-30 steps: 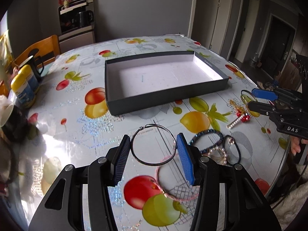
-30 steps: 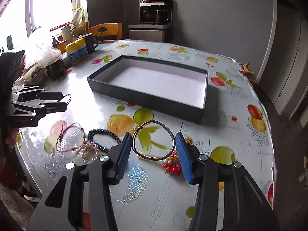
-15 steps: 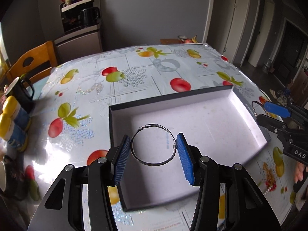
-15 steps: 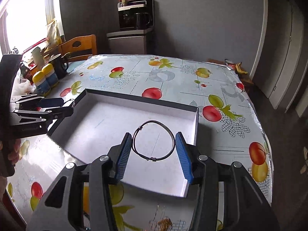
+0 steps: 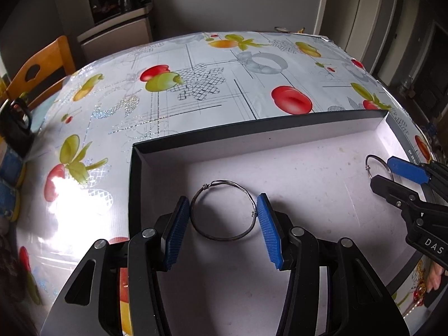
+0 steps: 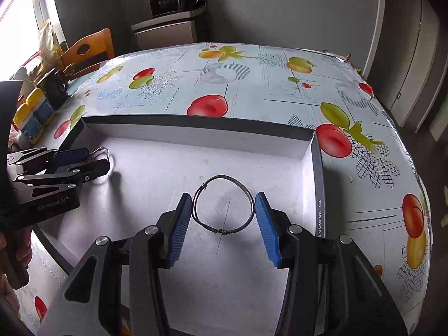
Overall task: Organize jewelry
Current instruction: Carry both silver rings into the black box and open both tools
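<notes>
A shallow dark box with a white inside (image 5: 280, 128) (image 6: 196, 120) lies on the fruit-print table. My left gripper (image 5: 222, 210) is shut on a thin wire bangle (image 5: 224, 238), holding it just above the box floor at the box's left part. My right gripper (image 6: 223, 207) is shut on a second wire bangle (image 6: 224, 177), low over the box floor near its right wall. Each gripper shows in the other's view: the right one (image 5: 392, 172) with its bangle (image 5: 372, 158), the left one (image 6: 95, 161).
A wooden chair (image 5: 39, 67) and a cabinet with a coffee maker (image 5: 120, 0) stand beyond the table. A dark mug (image 6: 57, 86) and yellow-capped bottles (image 6: 30, 112) sit at the table's left edge. Red and gold jewelry (image 5: 420, 288) lies right of the box.
Both grippers have carried their bangles from the table's near side forward over the box, then lowered toward its floor. The box now fills the lower view.
</notes>
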A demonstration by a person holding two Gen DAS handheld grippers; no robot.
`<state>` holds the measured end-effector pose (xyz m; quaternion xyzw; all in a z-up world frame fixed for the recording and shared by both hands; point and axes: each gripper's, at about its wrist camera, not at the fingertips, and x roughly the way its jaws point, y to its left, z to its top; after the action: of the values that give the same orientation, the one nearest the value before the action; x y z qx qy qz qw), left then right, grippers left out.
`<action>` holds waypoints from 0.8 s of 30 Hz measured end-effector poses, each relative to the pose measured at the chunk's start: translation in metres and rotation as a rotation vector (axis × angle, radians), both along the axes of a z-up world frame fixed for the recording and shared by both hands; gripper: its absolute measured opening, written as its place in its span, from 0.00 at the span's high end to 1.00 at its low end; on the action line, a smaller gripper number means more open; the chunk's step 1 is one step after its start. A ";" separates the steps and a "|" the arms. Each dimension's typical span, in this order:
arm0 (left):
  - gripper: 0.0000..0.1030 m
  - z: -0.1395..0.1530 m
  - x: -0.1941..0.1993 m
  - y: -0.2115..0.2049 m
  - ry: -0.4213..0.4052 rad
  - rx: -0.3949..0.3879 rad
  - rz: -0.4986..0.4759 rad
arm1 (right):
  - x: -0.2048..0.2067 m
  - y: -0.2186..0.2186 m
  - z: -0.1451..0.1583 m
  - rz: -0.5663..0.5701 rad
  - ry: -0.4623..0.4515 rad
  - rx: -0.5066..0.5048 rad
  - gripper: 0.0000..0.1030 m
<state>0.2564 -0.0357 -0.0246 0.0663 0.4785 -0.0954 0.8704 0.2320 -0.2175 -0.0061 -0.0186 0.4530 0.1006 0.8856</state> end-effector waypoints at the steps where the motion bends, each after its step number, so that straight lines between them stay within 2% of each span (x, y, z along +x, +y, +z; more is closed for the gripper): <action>1: 0.49 -0.001 0.000 -0.001 -0.002 0.001 -0.005 | 0.000 0.000 -0.001 -0.001 -0.003 -0.007 0.54; 9: 0.47 -0.001 -0.002 -0.004 -0.007 0.010 -0.016 | -0.001 0.000 -0.002 0.008 -0.002 -0.025 0.53; 12: 0.39 0.003 -0.005 -0.004 -0.027 0.008 -0.018 | -0.005 0.000 0.001 0.008 -0.011 -0.023 0.47; 16: 0.38 0.014 -0.014 -0.004 -0.052 -0.005 -0.029 | -0.017 -0.001 0.009 0.022 -0.033 -0.044 0.45; 23: 0.23 0.047 -0.046 0.006 -0.157 -0.077 -0.030 | -0.064 -0.015 0.040 0.046 -0.134 -0.047 0.35; 24: 0.21 0.052 -0.052 0.008 -0.172 -0.084 -0.029 | -0.071 -0.018 0.045 0.051 -0.144 -0.043 0.31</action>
<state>0.2047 -0.0277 0.0271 0.0443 0.3967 -0.1218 0.9087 0.1607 -0.2351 0.0390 -0.0561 0.3894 0.1118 0.9125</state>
